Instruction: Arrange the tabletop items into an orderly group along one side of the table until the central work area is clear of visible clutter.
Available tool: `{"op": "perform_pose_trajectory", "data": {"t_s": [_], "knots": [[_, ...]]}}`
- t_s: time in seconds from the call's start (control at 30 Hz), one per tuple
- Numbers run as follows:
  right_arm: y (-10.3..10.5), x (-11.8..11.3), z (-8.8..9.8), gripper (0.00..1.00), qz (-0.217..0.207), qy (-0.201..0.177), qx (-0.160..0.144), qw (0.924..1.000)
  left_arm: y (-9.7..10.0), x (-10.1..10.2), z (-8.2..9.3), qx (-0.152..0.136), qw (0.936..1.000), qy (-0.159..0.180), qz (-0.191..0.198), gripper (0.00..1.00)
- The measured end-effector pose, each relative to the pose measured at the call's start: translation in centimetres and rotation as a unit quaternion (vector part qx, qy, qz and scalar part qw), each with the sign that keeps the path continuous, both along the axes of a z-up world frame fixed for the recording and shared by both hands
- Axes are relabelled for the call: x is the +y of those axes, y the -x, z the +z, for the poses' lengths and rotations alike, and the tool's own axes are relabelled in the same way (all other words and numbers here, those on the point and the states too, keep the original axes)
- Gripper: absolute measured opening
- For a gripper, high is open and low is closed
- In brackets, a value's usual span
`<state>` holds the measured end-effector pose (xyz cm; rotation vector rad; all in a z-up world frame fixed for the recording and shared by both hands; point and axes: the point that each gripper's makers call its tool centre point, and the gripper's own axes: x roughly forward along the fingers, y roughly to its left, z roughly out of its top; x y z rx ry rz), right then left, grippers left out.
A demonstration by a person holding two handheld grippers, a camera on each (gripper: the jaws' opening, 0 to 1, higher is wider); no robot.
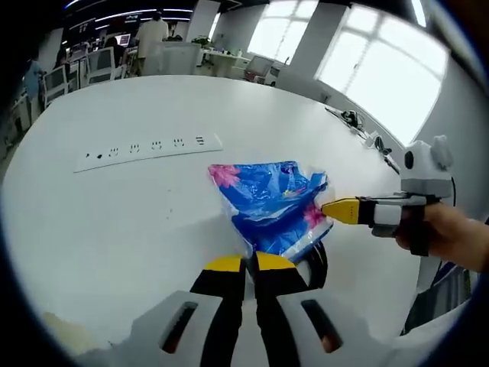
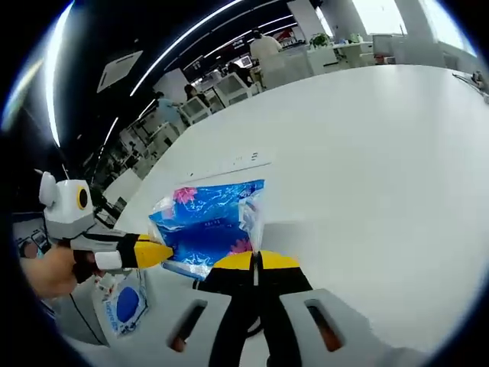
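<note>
A blue plastic bag with pink flowers [image 1: 267, 202] lies crumpled on the white table [image 1: 153, 222]. My left gripper [image 1: 250, 264] is shut on the bag's near edge, yellow tips pressed together. From the right, held in a hand, my right gripper [image 1: 328, 208] is shut on the bag's right corner. In the right gripper view the same bag [image 2: 210, 222] sits just ahead of my right gripper [image 2: 256, 260], which pinches its edge. The left gripper [image 2: 168, 252] comes in from the left and grips the bag's lower side.
A white power strip [image 1: 149, 149] lies flat beyond the bag, and is also seen as the power strip [image 2: 244, 160]. A black cable [image 1: 317, 264] loops under the bag. A white packet with a blue circle [image 2: 122, 306] lies low left. Desks, chairs and people stand beyond the table.
</note>
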<state>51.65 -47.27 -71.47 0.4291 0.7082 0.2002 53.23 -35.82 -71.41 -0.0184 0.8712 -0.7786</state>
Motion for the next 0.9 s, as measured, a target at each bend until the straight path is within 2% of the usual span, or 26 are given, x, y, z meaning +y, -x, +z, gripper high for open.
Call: {"op": "perform_pose_trajectory", "data": {"t_s": [0.5,0.77,0.9], "knots": [[-0.9,-1.6,-3.4,0.0,-0.012,0.011,0.022,0.9996,-1.1,-1.6,-2.6,0.021,0.9997,-0.015,0.0,0.0],[-0.9,-1.7,-4.1,0.0,-0.01,0.015,0.029,0.9994,-1.5,-1.8,-3.3,0.02,0.9996,-0.018,0.006,0.0],[-1.8,-2.0,-3.8,0.0,-0.022,0.013,0.015,0.9995,-2.2,-2.1,-2.9,0.009,0.9998,-0.011,0.016,0.0]]}}
